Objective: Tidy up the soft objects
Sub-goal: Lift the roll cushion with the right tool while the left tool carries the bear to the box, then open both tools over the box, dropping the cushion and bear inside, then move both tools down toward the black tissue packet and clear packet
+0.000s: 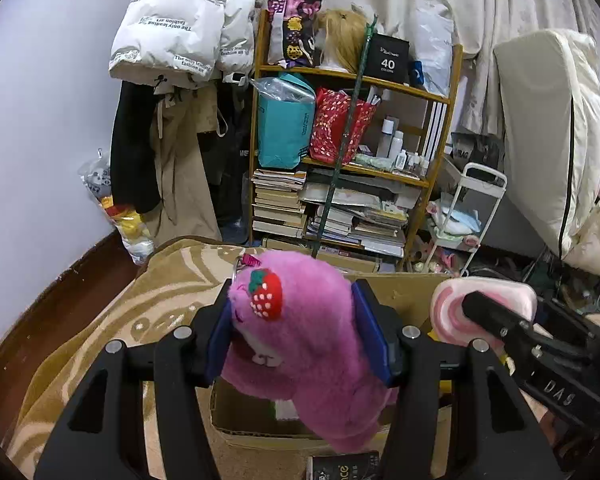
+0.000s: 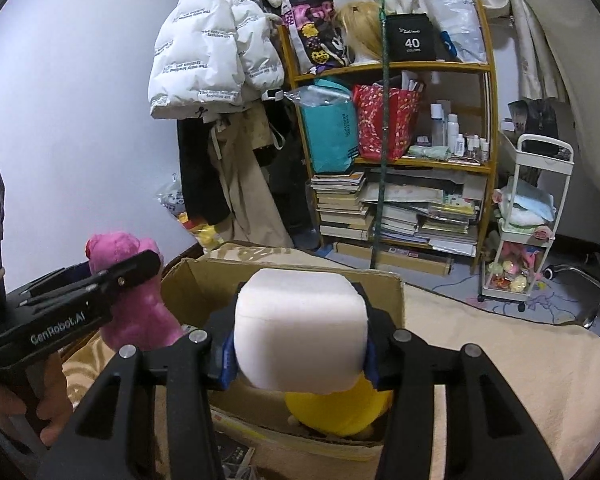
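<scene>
The left tongs (image 1: pixel 296 336) pinch a fluffy purple-pink plush toy with a red felt strawberry on its head (image 1: pixel 300 332); the blue pads press into its fur from both sides, and the body hangs down below them with its long axis running from the head, up and away from the camera, to the bottom end near the lower edge. The right tongs (image 2: pixel 300 340) are closed on a pale pink, rounded soft plush cushion (image 2: pixel 302 328), which fills the whole gap between the pads; from the left wrist view its other face shows pink and white swirls. Directly under both toys stands an open brown cardboard box (image 2: pixel 384 292) on a bed covered with a beige blanket with a pale swirl pattern (image 1: pixel 112 320). Inside the box, just below the cushion, a yellow soft toy (image 2: pixel 340 412) already lies. The relation that matters for the coming move, as I judge it, is vertical: each toy is above the box opening, the cushion more over the middle, the purple toy over the left side near the box wall, so both need to go down, not sideways. The right hand seems a little nearer to an easy drop. Further away, behind the bed, a wooden shelf (image 2: pixel 486 128) carries bags, bottles and stacked books, a white puffer jacket (image 2: pixel 204 60) hangs on the wall, and a white trolley (image 2: pixel 540 216) stands at the right.
</scene>
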Demonstrator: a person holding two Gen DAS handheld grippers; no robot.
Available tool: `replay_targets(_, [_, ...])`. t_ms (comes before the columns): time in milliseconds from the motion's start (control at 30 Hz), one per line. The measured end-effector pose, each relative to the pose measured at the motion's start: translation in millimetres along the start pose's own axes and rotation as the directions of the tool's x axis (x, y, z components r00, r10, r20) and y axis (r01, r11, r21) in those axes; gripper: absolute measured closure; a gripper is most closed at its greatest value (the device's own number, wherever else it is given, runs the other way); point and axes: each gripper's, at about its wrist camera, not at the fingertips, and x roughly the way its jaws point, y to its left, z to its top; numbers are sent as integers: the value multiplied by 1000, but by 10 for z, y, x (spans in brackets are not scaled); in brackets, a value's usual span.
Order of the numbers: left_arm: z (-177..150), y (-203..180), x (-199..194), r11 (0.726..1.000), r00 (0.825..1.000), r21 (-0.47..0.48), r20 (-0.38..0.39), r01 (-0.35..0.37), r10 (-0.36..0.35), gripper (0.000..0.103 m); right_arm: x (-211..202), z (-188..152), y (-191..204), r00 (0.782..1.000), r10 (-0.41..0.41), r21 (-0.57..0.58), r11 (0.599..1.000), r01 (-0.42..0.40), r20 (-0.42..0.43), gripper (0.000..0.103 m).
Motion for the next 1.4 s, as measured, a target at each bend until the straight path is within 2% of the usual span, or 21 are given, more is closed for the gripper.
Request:
replay_targets(133, [-33,-21,60,1000,1000,3,-13,-3,3,47,39,-15,-33,1000,7,15,1000,-7,-19,51])
replay_targets(233, [-64,-21,137,1000,999,1,-40,-4,5,42,66,-33,-24,999,7,8,1000,-7,-31,49])
replay_targets(333, [-137,-54,204,999,997,27,-65,-29,31,26,87,-54,6,999,7,-6,1000,-7,-45,37])
replay_targets(500, [-180,-91,220,997,995,57,-74,-59,63,24,93,-70,65,998,4,-39,999,-6,-57,31])
replay_targets(567, [-186,-70,196,996,994,57,-77,-69,73,20,74,-84,92,998,0,-49,999,-2,-58,20])
replay_targets(767, [-150,16,124,995,992,42,-89,-86,90,14,2,-75,134,999,-7,-62,998,4,-52,12])
replay_targets(900, [-161,29,20,992,990,68,-89,-107,113,10,-90,-75,121,999,-11,-47,999,8,-49,11])
replay_targets(967, [-173,23,-22,990,988,81,-96,-115,122,10,-137,-82,120,998,-20,-42,999,18,-52,0])
replay_targets(1133, [-220,5,-204,987,986,111,-112,-114,126,9,-340,-115,131,999,-31,-24,999,30,-42,0])
replay_targets(1400, [-321,76,-524,993,982,80,-158,-88,100,9,-669,-293,248,996,-53,-52,997,50,-71,0])
